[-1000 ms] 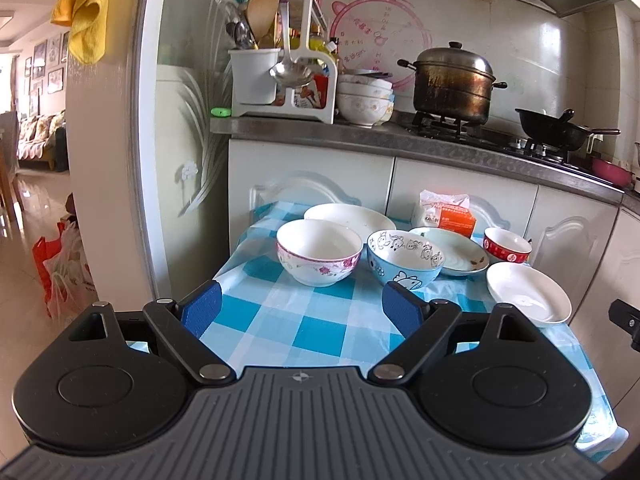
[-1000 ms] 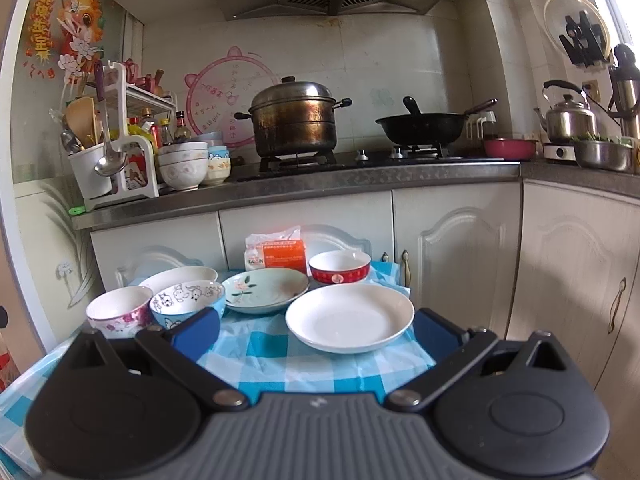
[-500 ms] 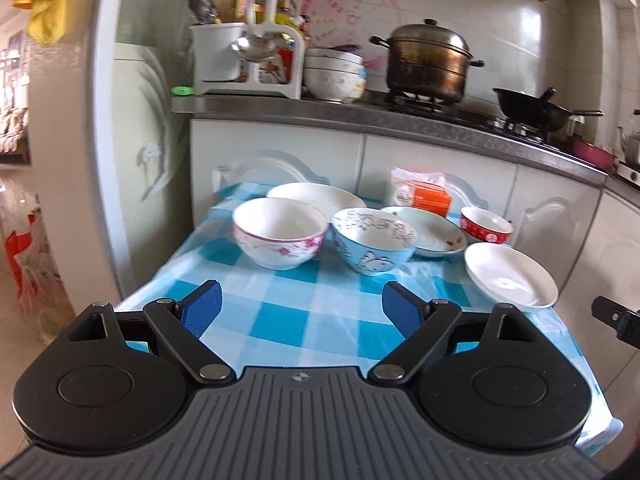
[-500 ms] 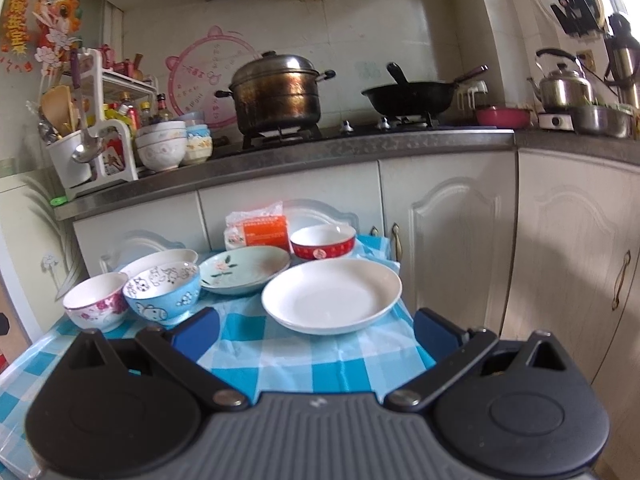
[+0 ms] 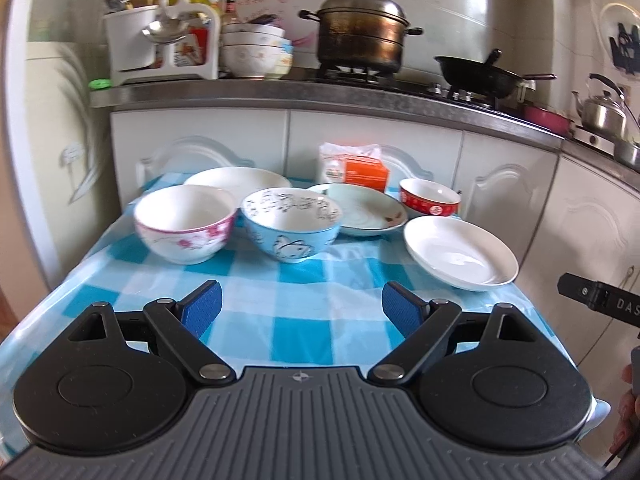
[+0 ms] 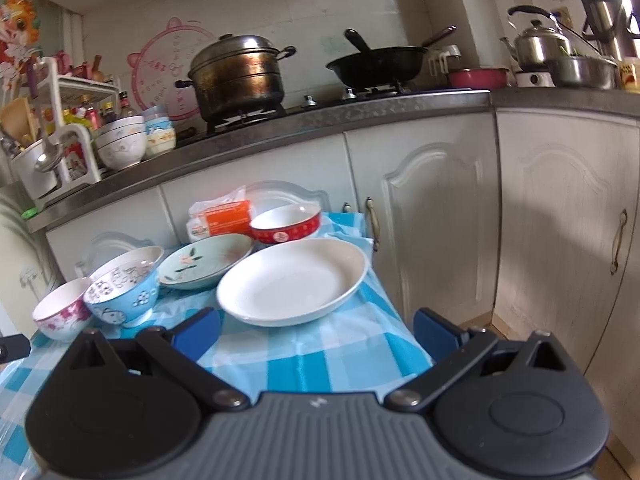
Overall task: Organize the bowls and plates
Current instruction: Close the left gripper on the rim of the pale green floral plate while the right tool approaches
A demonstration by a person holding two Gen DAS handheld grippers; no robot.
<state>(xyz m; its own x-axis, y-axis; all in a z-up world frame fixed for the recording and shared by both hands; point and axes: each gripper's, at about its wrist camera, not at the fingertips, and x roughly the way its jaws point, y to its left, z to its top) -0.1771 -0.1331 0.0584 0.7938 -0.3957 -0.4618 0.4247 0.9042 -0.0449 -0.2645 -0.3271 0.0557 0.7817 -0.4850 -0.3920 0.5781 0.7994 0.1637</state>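
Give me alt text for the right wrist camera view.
An open right gripper hovers before a white plate on a blue checked tablecloth. Left of the plate sit a green plate, blue bowl and pink-flowered bowl; behind it, a red bowl.

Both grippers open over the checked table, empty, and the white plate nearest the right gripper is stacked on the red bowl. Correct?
Not quite. In the right wrist view the white plate lies flat on the tablecloth, in front of the red bowl, not stacked on it. Both the right gripper and left gripper are open and empty.

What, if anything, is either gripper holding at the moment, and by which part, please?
Nothing is held: the left gripper and the right gripper are both open and empty, short of the dishes.
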